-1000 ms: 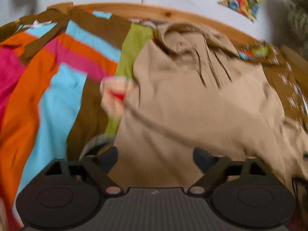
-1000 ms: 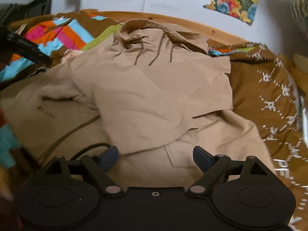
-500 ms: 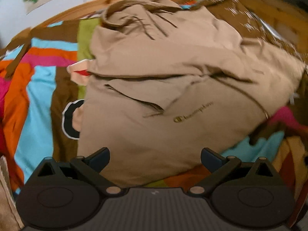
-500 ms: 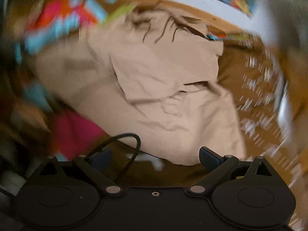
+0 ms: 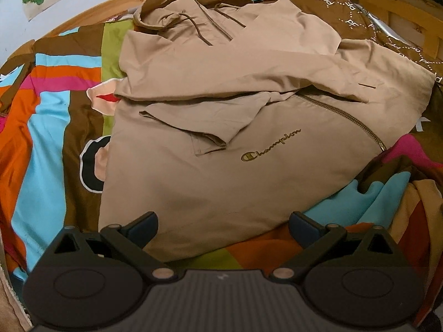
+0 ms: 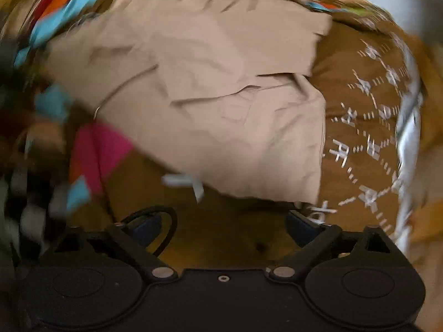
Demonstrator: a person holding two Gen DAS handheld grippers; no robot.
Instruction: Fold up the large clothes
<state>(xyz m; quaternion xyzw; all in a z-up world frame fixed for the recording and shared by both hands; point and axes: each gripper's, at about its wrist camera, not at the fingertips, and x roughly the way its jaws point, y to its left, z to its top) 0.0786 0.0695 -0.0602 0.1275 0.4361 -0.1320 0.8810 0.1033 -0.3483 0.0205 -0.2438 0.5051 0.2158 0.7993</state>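
We see a tan hooded jacket (image 5: 221, 144) lying on the bed's striped cover (image 5: 47, 138), sleeves folded across its front, logo and diagonal zip showing. Our left gripper (image 5: 223, 222) and right gripper (image 6: 223, 222) hover with jaws wide apart, holding nothing.

The view is motion-blurred. A tan cotton hooded jacket (image 6: 221, 96) lies partly folded on a brown bedspread with white lettering (image 6: 365, 127), its near hem ahead of the right gripper (image 6: 224, 227). The gripper's dark fingers (image 6: 301, 225) stand wide apart over bare brown cloth, holding nothing. Pink, blue and orange patterned bedding (image 6: 97, 144) shows at left.
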